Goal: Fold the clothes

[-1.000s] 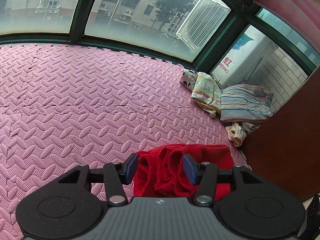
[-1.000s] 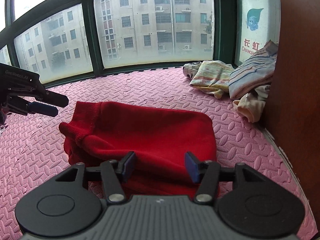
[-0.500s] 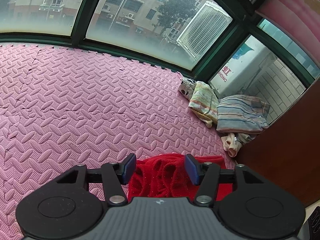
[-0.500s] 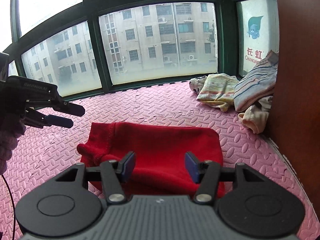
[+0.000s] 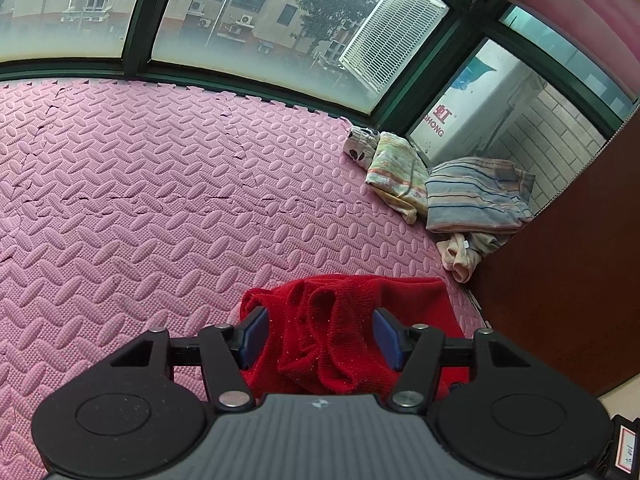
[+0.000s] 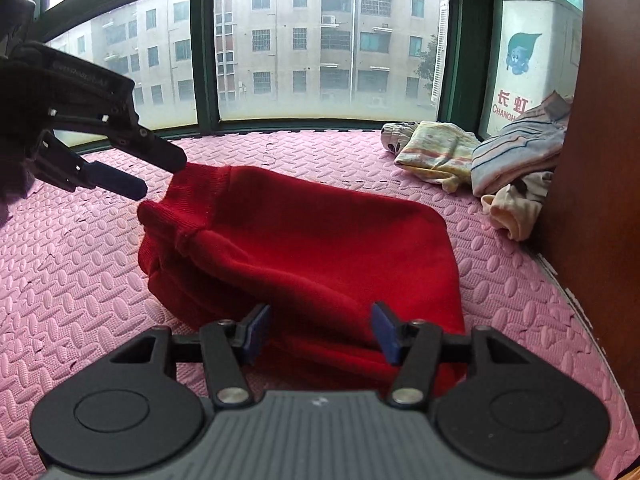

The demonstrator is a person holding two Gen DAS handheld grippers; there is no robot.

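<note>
A red knitted garment [image 6: 304, 248] lies folded on the pink foam mat [image 6: 72, 280], its ribbed end pointing left. My right gripper [image 6: 320, 316] hovers open over the garment's near edge, with nothing between its fingers. In the right wrist view my left gripper [image 6: 160, 176] comes in from the upper left, open, its fingertips right at the ribbed end; whether they touch it I cannot tell. In the left wrist view the bunched red garment [image 5: 332, 320] lies between and below the spread blue pads of the left gripper [image 5: 320, 328].
A pile of other clothes sits at the back right: a pale floral piece [image 6: 436, 148], a striped piece [image 6: 516, 148] and a cream piece [image 6: 512, 208]. A brown wooden panel [image 6: 600, 160] walls off the right side. Dark-framed windows [image 6: 204, 52] close the back.
The left gripper has moved right, up to the garment's ribbed end. The right gripper has come closer to the garment, which now fills more of its view. Both stayed open.
</note>
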